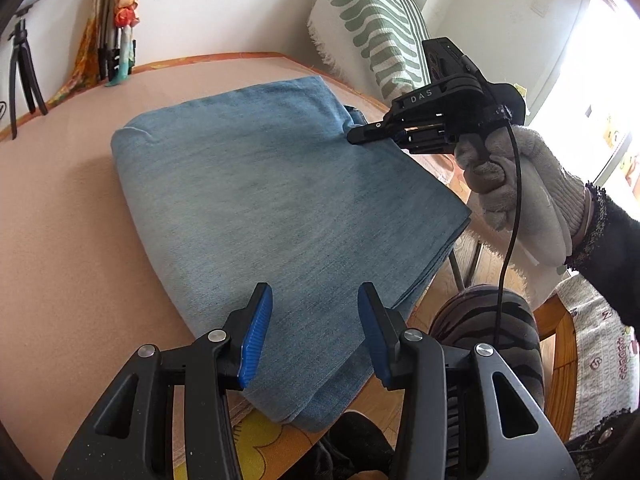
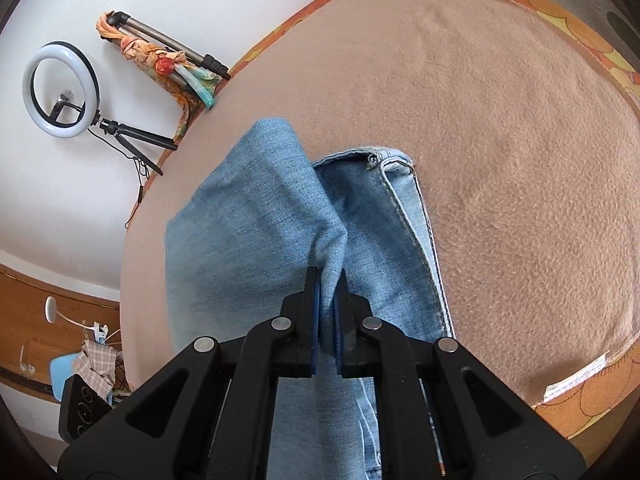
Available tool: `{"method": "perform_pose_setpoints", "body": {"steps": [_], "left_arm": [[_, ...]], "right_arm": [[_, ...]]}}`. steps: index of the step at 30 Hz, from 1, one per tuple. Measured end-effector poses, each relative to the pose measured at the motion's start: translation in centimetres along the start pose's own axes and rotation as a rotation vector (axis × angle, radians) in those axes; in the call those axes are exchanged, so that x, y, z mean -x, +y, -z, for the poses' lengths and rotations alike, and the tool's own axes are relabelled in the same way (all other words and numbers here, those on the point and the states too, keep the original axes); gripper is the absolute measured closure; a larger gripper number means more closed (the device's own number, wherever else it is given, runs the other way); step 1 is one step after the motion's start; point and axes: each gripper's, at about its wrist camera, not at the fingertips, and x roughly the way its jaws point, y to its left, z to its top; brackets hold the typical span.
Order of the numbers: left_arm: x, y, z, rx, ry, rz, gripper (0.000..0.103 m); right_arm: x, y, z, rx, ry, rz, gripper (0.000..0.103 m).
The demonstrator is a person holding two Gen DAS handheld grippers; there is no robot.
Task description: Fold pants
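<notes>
Light blue denim pants (image 1: 272,200) lie folded in a thick stack on the pink blanket-covered table (image 1: 80,240). My left gripper (image 1: 316,328) is open, blue pads apart, hovering over the near edge of the stack. My right gripper (image 1: 356,136) is at the far right edge of the pants, held by a white-gloved hand (image 1: 520,192). In the right wrist view the right gripper (image 2: 329,296) is shut on a fold of the pants' top layer (image 2: 260,216), with a hemmed edge (image 2: 396,168) lying beyond it.
A striped cushion (image 1: 372,28) leans at the back right. Tripods and a tied scarf (image 1: 120,20) stand by the wall, a ring light (image 2: 60,88) beside them. A wooden chair (image 1: 560,344) sits off the table's right edge.
</notes>
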Motion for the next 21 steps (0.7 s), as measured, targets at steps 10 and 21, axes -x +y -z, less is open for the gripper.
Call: {"method": "perform_pose_setpoints", "body": {"steps": [10, 21], "left_arm": [[3.1, 7.1, -1.4, 0.328, -0.052, 0.034, 0.048], [0.3, 11.0, -1.4, 0.529, -0.008, 0.104, 0.048]], "right_arm": [[4.4, -0.1, -0.7, 0.162, -0.010, 0.032, 0.017], [1.7, -4.0, -0.5, 0.126, 0.037, -0.137, 0.014]]}}
